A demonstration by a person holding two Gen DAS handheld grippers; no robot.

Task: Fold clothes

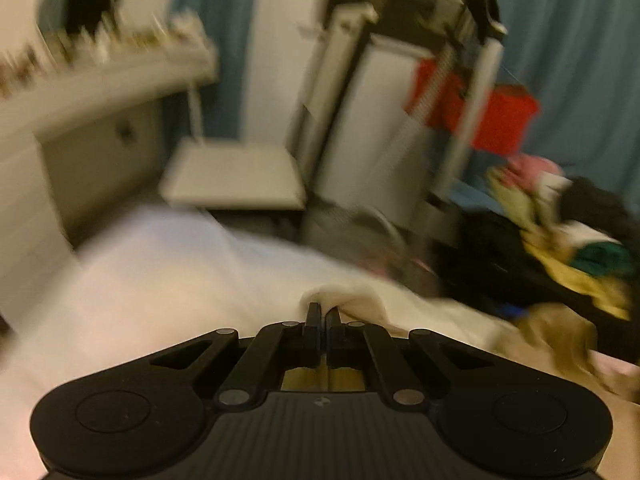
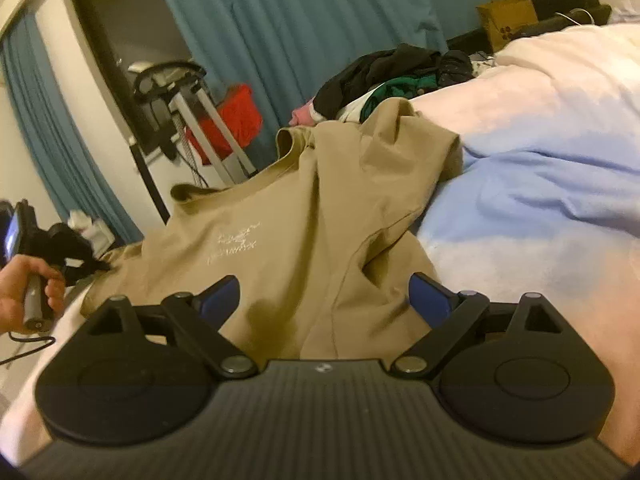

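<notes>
A tan shirt with a pale chest logo lies rumpled on the bed's pale cover. My right gripper is open, its blue-padded fingers spread just above the shirt's near part. My left gripper is shut, its fingers pinching a fold of pale cloth; the view is blurred. A bit of the tan shirt shows at the right of the left wrist view. The left gripper also shows in the right wrist view, held in a hand by the shirt's left edge.
A heap of dark, green, yellow and pink clothes lies at the far end of the bed, also in the left wrist view. A red basket on a metal frame, blue curtains and a white chair stand beyond.
</notes>
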